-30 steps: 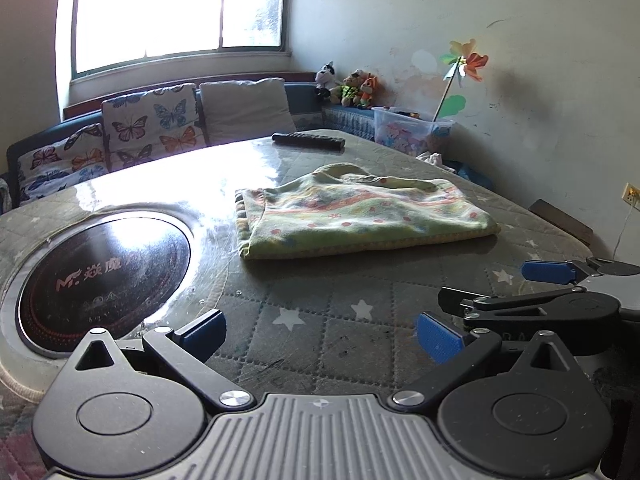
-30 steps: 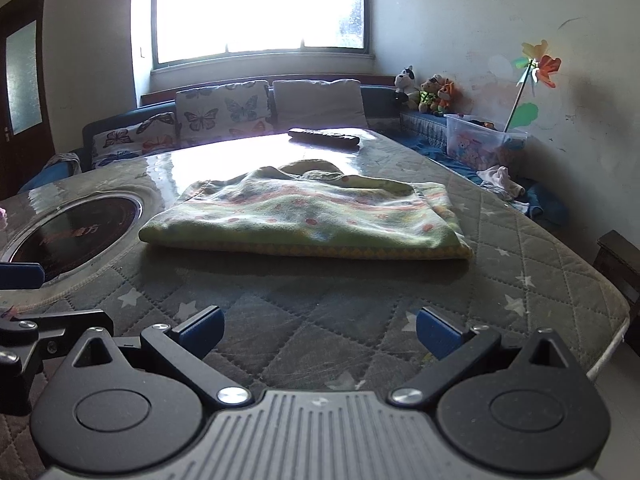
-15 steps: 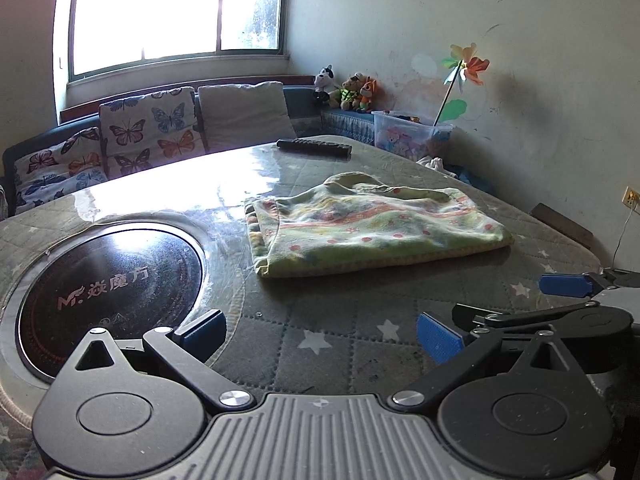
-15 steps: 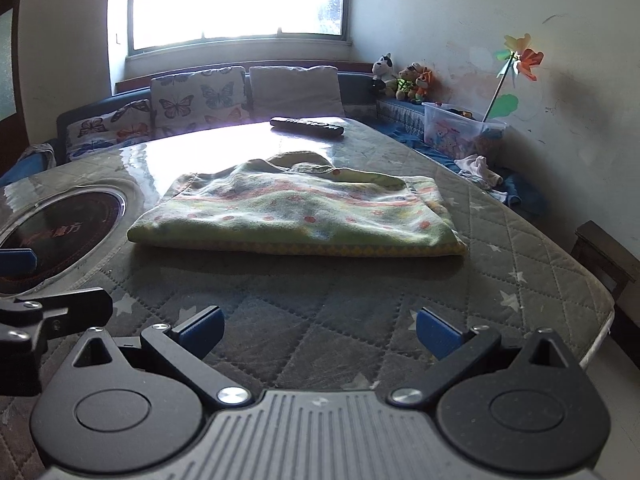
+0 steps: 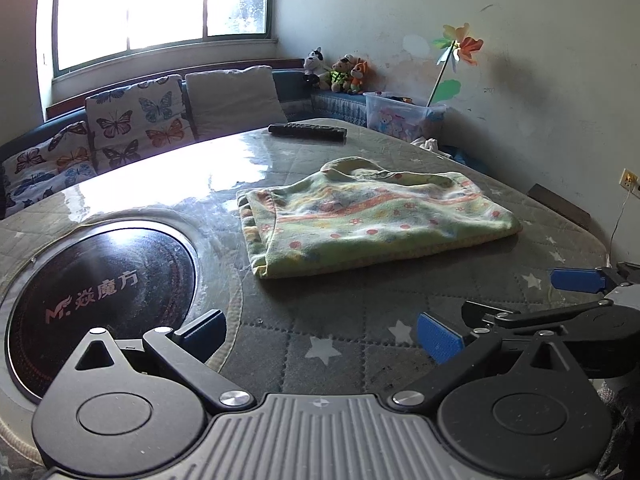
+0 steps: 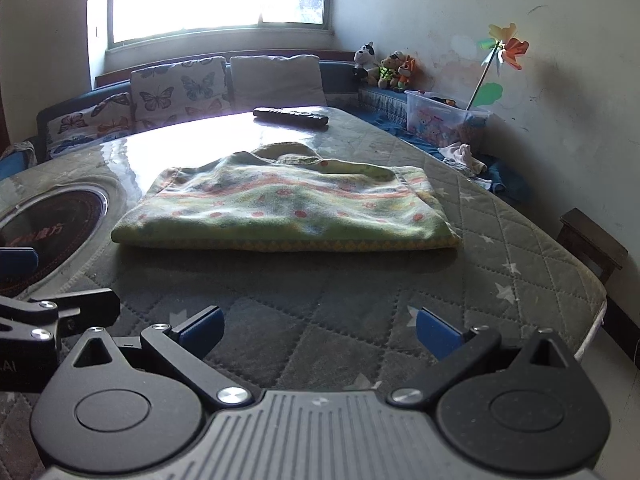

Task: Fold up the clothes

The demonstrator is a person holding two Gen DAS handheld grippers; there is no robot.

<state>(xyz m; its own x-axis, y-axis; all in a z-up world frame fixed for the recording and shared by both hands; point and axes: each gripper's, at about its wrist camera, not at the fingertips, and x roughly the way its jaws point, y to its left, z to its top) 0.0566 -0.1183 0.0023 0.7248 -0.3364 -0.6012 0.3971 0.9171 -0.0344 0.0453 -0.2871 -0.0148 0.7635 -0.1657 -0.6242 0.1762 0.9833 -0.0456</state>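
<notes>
Both grippers idle, fingers spread wide, nothing held: left gripper [image 5: 322, 326] and right gripper [image 6: 320, 326] hover low over the near edge of the surface [image 6: 500, 216], side by side.

Garment [image 6: 288, 208] (green/yellow floral knit) lies mid-surface, already doubled into a rough rectangle, collar bump at the far edge. It's well apart from both grippers, no contact. In the left view it sits ahead and to the right [image 5: 368, 220], beside the round black hob inset [image 5: 96, 304].

Step, my read: between folds, or fold done. If another fold is wanted, next move = reach fwd, pinch the two near corners through all layers, carry over w/o dragging the stack on the quilted cover.

Containers: clear plastic bin [image 6: 444, 118] by the wall beyond the surface, pinwheel [image 6: 506, 46] rising from it or just behind; other contents too small to tell. Remote [image 6: 290, 116] at far edge, out of the way.
</notes>
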